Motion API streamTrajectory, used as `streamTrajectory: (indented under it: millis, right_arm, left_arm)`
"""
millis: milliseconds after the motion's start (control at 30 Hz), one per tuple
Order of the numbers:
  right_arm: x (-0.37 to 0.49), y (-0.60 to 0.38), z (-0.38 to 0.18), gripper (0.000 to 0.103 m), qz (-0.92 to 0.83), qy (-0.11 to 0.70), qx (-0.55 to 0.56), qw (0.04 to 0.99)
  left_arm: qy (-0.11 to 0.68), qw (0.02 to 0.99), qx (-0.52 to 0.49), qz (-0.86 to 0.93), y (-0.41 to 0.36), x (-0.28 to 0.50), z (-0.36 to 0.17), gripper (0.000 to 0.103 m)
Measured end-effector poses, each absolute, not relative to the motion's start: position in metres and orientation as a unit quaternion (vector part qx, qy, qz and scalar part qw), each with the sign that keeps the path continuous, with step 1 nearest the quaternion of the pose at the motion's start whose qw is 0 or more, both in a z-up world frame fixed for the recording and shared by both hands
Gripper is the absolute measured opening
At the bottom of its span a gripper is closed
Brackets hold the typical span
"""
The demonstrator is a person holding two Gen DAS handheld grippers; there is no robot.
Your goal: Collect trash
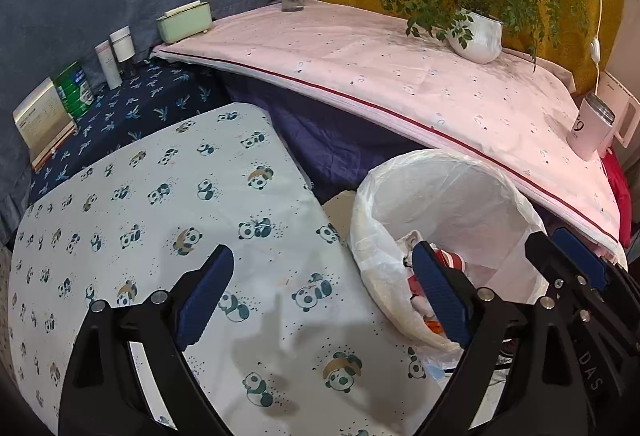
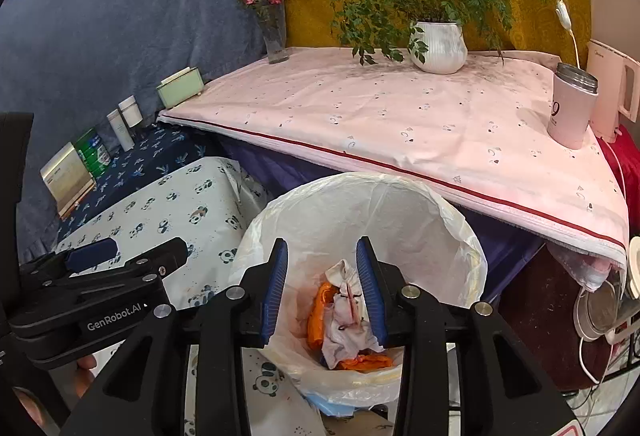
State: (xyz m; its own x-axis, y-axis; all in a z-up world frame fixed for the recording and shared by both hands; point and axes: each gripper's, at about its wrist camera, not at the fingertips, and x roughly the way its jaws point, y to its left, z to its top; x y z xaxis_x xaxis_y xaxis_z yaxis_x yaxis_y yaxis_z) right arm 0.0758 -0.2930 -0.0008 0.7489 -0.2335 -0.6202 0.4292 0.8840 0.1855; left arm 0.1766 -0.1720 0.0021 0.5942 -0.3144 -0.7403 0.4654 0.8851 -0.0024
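Note:
A trash bin lined with a white plastic bag (image 2: 448, 220) stands between the panda-print table (image 1: 160, 220) and the pink-covered table (image 2: 400, 123). Crumpled white paper and orange scraps (image 2: 344, 320) lie inside it. My right gripper (image 2: 322, 288) is open and empty, held directly over the bin's mouth. My left gripper (image 1: 324, 296) is open and empty, over the panda table's right edge, its right finger over the bin (image 1: 460, 195). The right gripper also shows in the left wrist view (image 1: 568, 260), and the left gripper in the right wrist view (image 2: 120, 256).
A flower vase (image 2: 276, 35), a potted plant (image 2: 440, 43), a pink cup (image 2: 572, 107) and a white kettle (image 2: 612, 91) stand on the pink table. A green box (image 1: 184, 21), bottles (image 1: 116, 55), a green can (image 1: 76, 89) and a book (image 1: 44, 119) line the left.

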Motion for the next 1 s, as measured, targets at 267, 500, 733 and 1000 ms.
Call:
streamTrajectory:
  millis: [267, 500, 733, 1000]
  right_arm:
    - [0.066, -0.279, 0.012, 0.05, -0.172, 0.3, 0.153, 0.926]
    - [0.051, -0.258, 0.02, 0.068, -0.164, 0.298, 0.136, 0.931]
    - [0.04, -0.24, 0.025, 0.072, -0.163, 0.304, 0.111, 0.932]
    - [0.03, -0.226, 0.025, 0.085, -0.171, 0.318, 0.088, 0.928]
  left_arm:
    - [0.394, 0.892, 0.085, -0.207, -0.152, 0.169, 0.007, 0.092]
    - [0.392, 0.896, 0.08, -0.194, -0.131, 0.157, 0.008, 0.092]
    - [0.386, 0.9, 0.086, -0.184, -0.114, 0.143, 0.009, 0.092]
    - [0.38, 0.904, 0.091, -0.172, -0.096, 0.13, 0.009, 0.095]
